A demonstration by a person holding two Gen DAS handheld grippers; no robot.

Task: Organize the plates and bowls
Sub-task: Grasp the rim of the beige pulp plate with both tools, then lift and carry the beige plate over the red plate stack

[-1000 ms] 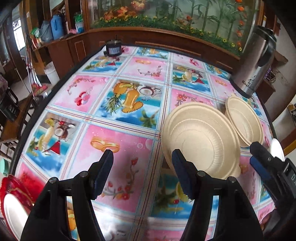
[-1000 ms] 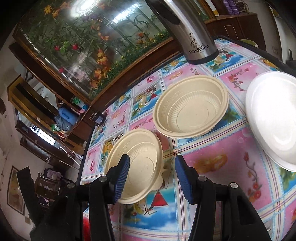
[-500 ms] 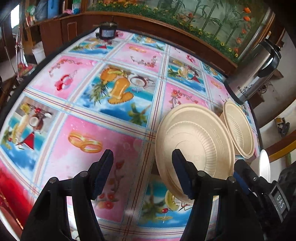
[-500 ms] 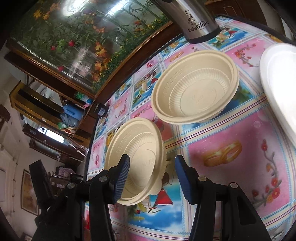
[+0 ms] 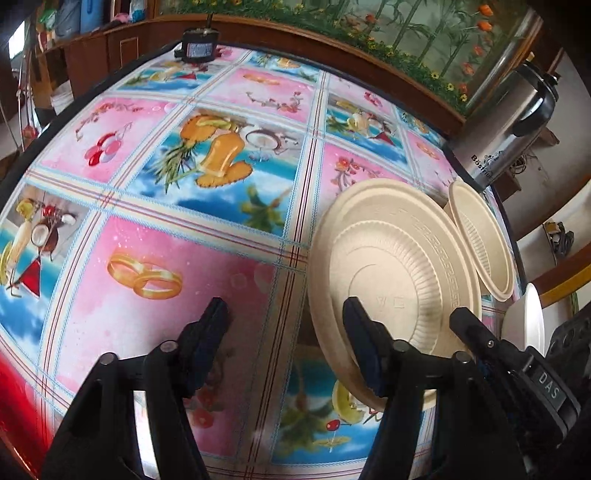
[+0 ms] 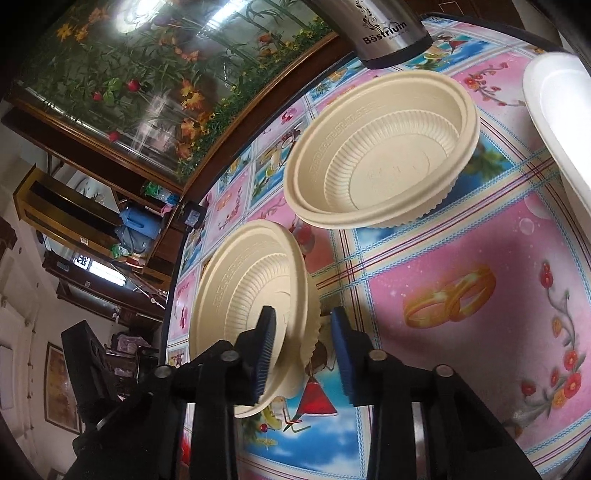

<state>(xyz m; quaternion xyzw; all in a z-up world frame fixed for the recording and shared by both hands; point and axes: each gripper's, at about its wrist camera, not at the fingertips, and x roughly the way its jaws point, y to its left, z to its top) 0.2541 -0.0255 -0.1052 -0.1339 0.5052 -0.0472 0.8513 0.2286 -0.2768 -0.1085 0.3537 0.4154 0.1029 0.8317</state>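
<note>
Two beige ribbed bowls stand on the picture-print tablecloth (image 5: pixel 177 258). The near bowl (image 5: pixel 395 280) (image 6: pixel 251 288) has my right gripper (image 6: pixel 304 347) at its rim. One finger is inside the bowl and the other just outside. The jaws are closing, with a thin gap left at the outer pad. My left gripper (image 5: pixel 284 332) hovers low over the cloth at the bowl's opposite side, its jaws closing slightly. Its right finger overlaps the rim and nothing is pressed between the pads. The far bowl (image 6: pixel 384 155) (image 5: pixel 480 240) sits beyond, untouched.
A white plate (image 6: pixel 557 122) (image 5: pixel 524 321) lies at the right table edge. A steel kettle (image 6: pixel 384 33) (image 5: pixel 506 147) stands behind the far bowl. A small black device (image 5: pixel 197 48) sits at the far edge, before a wooden cabinet with a planted glass tank.
Both grippers have sunk closer to the near bowl. The right jaws have narrowed around its rim, and the left jaws have narrowed a little.
</note>
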